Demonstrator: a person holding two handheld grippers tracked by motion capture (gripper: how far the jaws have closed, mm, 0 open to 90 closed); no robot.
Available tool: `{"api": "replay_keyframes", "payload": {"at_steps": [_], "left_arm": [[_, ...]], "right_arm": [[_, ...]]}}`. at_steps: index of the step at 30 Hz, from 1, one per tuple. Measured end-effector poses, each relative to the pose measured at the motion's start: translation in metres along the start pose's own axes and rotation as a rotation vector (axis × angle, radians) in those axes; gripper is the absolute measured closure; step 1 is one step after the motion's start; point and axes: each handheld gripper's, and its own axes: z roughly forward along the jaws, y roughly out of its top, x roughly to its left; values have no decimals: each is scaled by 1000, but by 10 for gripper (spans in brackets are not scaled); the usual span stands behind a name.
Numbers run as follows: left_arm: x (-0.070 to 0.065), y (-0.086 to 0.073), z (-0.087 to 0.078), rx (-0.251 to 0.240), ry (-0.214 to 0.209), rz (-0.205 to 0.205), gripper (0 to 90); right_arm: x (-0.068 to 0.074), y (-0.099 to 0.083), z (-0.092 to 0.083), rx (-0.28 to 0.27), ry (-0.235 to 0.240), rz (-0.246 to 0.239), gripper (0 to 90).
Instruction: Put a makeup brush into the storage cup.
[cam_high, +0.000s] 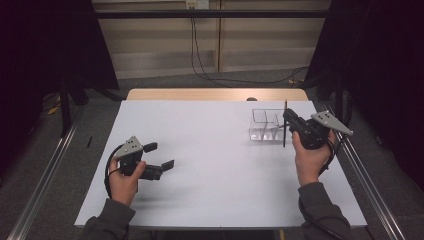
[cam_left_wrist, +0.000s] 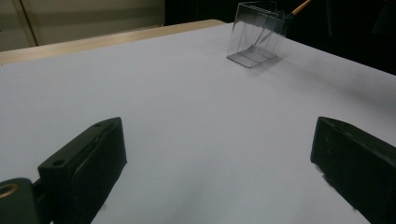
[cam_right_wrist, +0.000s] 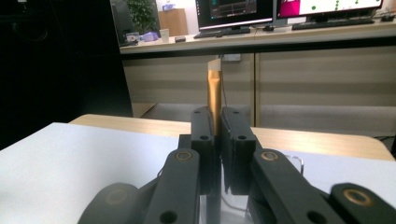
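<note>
My right gripper (cam_high: 288, 119) is shut on a thin brown stick (cam_high: 285, 131) and holds it upright at the right end of a clear plastic container (cam_high: 265, 125) on the white table (cam_high: 215, 170). In the right gripper view, both jaws press on the stick (cam_right_wrist: 215, 88), which rises above my right gripper (cam_right_wrist: 215, 122). Whether its lower end is inside the container I cannot tell. My left gripper (cam_high: 160, 155) is open at the table's front left, with nothing between its jaws. In the left gripper view, my left gripper (cam_left_wrist: 219, 163) faces the far container (cam_left_wrist: 256, 39) and the stick (cam_left_wrist: 299, 7).
The table's far edge is bare wood (cam_high: 215, 94). Metal rails (cam_high: 365, 175) run along both sides of the table. Black cables (cam_high: 210, 75) lie on the floor behind it. Desks with monitors (cam_right_wrist: 233, 11) stand beyond the table in the right gripper view.
</note>
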Motion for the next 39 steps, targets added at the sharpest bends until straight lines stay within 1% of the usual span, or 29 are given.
{"api": "replay_keyframes", "payload": {"at_steps": [2, 4, 5, 10, 12, 14, 15, 17, 19, 20, 21, 22, 23, 24, 26, 28, 31, 32, 34, 36, 39], "left_arm": [[0, 0, 0, 1, -2, -2, 31], [0, 0, 0, 6, 9, 1, 31], [1, 0, 0, -5, -6, -3, 31], [1, -1, 0, -3, -2, -5, 31], [0, 0, 0, 6, 16, -2, 32], [0, 0, 0, 6, 17, 0, 32], [0, 0, 0, 7, 15, -2, 32], [0, -1, 0, 10, 20, -4, 32], [0, -1, 1, 13, 16, 2, 32], [0, -1, 1, 12, 18, 0, 32], [0, -1, 1, 12, 16, 0, 32], [0, -1, 1, 13, 21, 0, 32], [1, 0, 1, 12, 17, 1, 32], [2, -1, 1, 8, 5, 0, 32], [2, -1, 1, 1, -2, -1, 32], [2, -1, 1, 4, 0, -1, 32], [2, -1, 1, 3, 2, -3, 32], [1, -1, 1, 10, 20, -8, 32], [1, -2, 1, 7, 19, -10, 31], [1, -2, 1, 9, 17, -11, 32], [2, -2, 1, 10, 16, -9, 32]], "right_arm": [[-1, 1, 0, -5, 2, 2, 855], [-3, 2, 1, -8, 6, 0, 855], [-3, 3, 1, -10, 3, 2, 855], [-3, 3, 2, -4, 7, 4, 856], [-3, 3, 4, -4, 6, 1, 856], [-4, 4, 4, -7, 12, 4, 856], [-4, 4, 5, -10, 6, 8, 856], [-6, 4, 6, -13, 7, 9, 856], [-7, 5, 7, -22, -2, 17, 856], [-8, 5, 8, -24, 5, 23, 856], [-9, 5, 8, -23, 3, 17, 857], [-9, 5, 8, -24, 3, 23, 856], [-10, 5, 9, -25, 2, 21, 856], [-10, 5, 9, -29, -2, 28, 857], [-11, 5, 10, -25, -7, 27, 856], [-12, 5, 10, -21, 1, 26, 856], [-14, 7, 12, -26, -4, 26, 857], [-14, 8, 12, -26, -7, 27, 856], [-15, 9, 13, -31, -4, 24, 856], [-17, 11, 15, -35, -11, 31, 856], [-20, 12, 17, -42, -13, 23, 856]]}}
